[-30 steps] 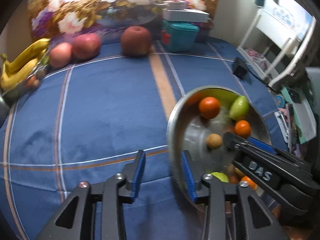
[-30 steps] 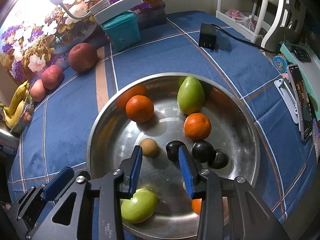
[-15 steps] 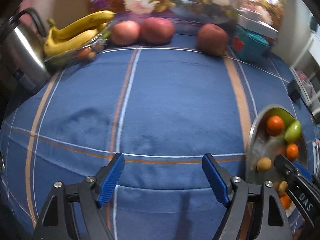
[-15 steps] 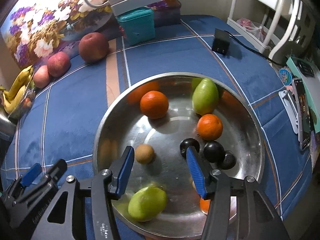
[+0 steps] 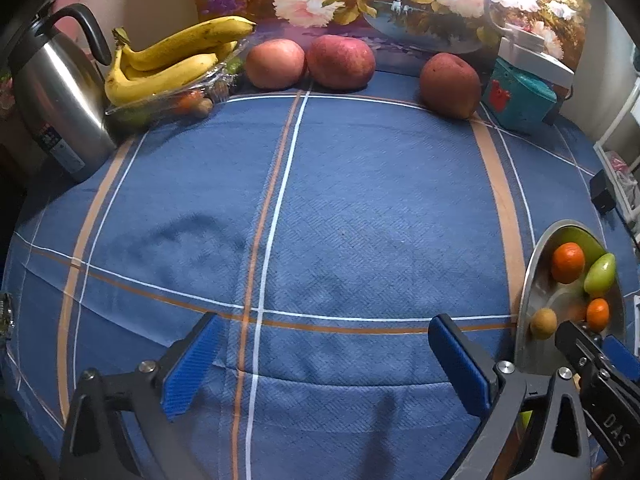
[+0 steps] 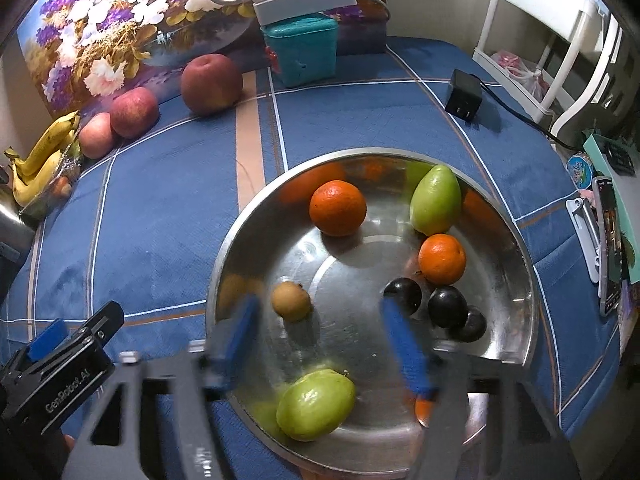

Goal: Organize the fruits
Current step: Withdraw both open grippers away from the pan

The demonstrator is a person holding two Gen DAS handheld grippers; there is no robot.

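Note:
A steel bowl (image 6: 516, 240) on the blue cloth holds two oranges (image 6: 338, 208), two green fruits (image 6: 435, 200), a small brown fruit (image 6: 291, 301) and three dark plums (image 6: 447, 306). My right gripper (image 6: 324, 344) is open and empty above the bowl's near side. My left gripper (image 5: 320, 364) is open wide and empty over bare cloth, left of the bowl (image 5: 528, 292). Three red apples (image 5: 341, 62) and a bunch of bananas (image 5: 172, 64) lie at the table's back.
A steel kettle (image 5: 56, 96) stands at the back left beside a clear tray (image 5: 160, 106) under the bananas. A teal box (image 5: 518, 98) and lamp stand at the back. A black adapter (image 6: 463, 95) and a phone (image 6: 610, 248) lie at the right.
Both grippers have opened wider. The left gripper has swung left, away from the bowl, toward the apples and bananas. The right gripper has drawn back slightly over the bowl.

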